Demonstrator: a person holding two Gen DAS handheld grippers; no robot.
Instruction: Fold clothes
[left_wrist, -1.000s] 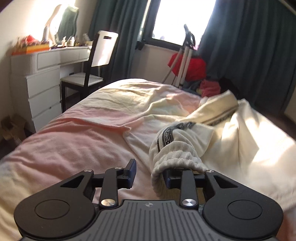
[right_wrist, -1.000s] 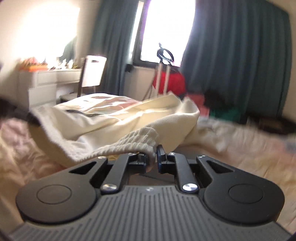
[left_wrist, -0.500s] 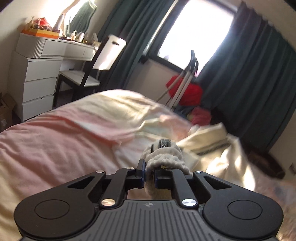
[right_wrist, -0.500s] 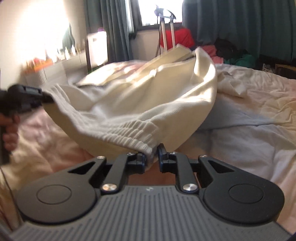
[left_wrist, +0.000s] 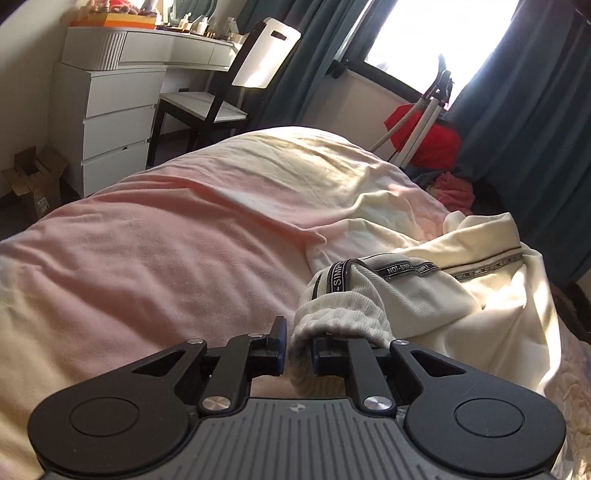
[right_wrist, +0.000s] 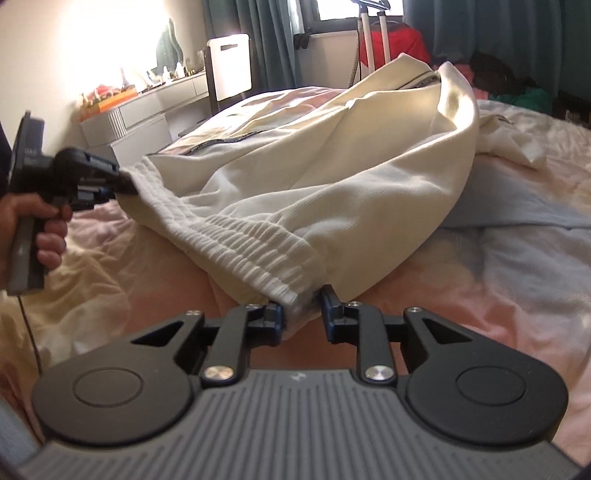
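Both grippers have let go. The left gripper (left_wrist: 294, 345) and right gripper (right_wrist: 303, 312) now stand open, the waistband (right_wrist: 255, 251) loose between their fingers.

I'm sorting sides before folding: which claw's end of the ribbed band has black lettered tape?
The left claw's end: black tape with white lettering crosses the ribbed band there. At the right claw the band is plain cream.

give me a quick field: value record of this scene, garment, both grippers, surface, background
garment: cream trousers, ribbed waistband, black lettered tape down the side
left gripper: jaws parted, waistband corner between them
right gripper: jaws parted, other waistband corner between them
surface: bed with pink sheet
background: white dresser, chair, teal curtains
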